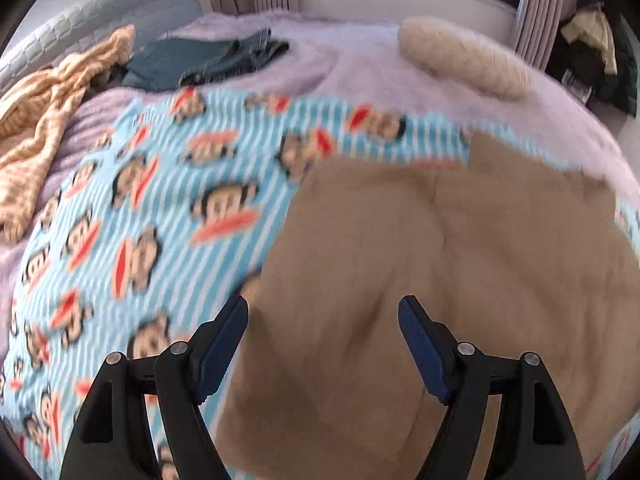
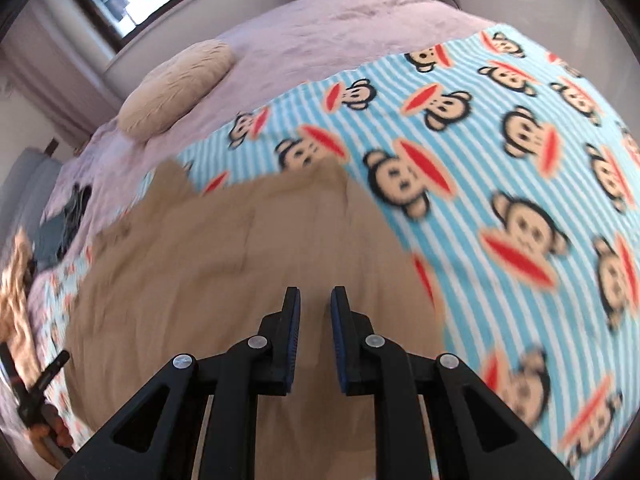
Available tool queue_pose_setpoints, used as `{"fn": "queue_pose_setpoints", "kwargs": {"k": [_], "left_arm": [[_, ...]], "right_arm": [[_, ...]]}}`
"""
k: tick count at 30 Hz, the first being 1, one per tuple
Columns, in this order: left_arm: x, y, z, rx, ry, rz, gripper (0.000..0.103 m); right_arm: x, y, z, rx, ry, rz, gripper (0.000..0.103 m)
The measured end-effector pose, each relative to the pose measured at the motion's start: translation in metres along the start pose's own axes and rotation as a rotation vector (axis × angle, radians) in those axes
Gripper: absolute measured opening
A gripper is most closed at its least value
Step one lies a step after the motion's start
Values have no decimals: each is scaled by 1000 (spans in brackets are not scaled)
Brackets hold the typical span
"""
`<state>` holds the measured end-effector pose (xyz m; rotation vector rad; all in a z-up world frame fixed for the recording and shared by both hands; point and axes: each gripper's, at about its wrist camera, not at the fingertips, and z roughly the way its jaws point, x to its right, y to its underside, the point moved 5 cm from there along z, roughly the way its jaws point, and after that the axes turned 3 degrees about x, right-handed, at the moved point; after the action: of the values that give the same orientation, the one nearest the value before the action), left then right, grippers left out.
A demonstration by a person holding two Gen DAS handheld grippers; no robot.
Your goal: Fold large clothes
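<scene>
Tan, soft-looking garment (image 1: 420,280) lies spread flat on our blue striped monkey-print blanket (image 1: 160,200) over the lilac bed (image 1: 360,52), probably laid out for folding. Our left gripper (image 1: 322,312) hovers released; our right gripper (image 2: 315,300) hangs narrowly parted, empty.

A bed (image 1: 360,60) covered in a fuzzy lilac spread carries everything. A blue-and-white striped monkey-print blanket (image 1: 168,200) lies across its near part, and a tan garment (image 1: 440,280) lies flat on that blanket. Toward the headboard edge lie a crumpled orange striped cloth (image 1: 44,120) and folded dark teal clothes (image 1: 200,60). A cream fluffy pillow (image 1: 460,56) rests near the window-side edge.
</scene>
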<state>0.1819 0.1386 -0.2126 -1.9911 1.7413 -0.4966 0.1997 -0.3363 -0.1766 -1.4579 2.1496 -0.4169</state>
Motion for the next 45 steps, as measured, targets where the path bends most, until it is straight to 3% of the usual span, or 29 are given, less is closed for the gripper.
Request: {"fn": "queue_pose_setpoints", "kwargs": {"k": [2,4,6,10,19,21,24,30,36,37,38,45], "left_arm": [[-8,22,13,-46,-25,-13,79],[-16,36,21,-52,4,-50,83],[-19,39,25,-28,-18,-39,94],[-20,39,24,-50,-20,-44,94],[-35,57,-13,-153,1,-86,94],[-33,68,-24,-188,22,-85,94],[-27,83,-34,-231,47,-82,94],[-7,106,-46,-263,86,-67,94],[0,115,-48,-263,155,-114,94],[1,115,-48,-260,158,-120,95],[1,115,-47,-259,155,-125,103],[0,116,-41,-277,208,-192,103]], "right_arm": [[6,30,-7,-25,29,-32,17],[13,45,3,-54,45,-33,17],[18,47,11,-51,38,-16,17],[20,41,14,-38,61,-9,17],[44,63,-20,-113,3,233,18],[47,71,-30,-123,-10,274,22],[49,86,-38,-146,-17,323,41],[34,112,-32,-219,-55,347,46],[14,126,-23,-247,-141,366,69],[12,126,-22,-248,-151,371,73],[11,127,-20,-248,-164,379,79],[11,129,-10,-255,-220,441,83]]}}
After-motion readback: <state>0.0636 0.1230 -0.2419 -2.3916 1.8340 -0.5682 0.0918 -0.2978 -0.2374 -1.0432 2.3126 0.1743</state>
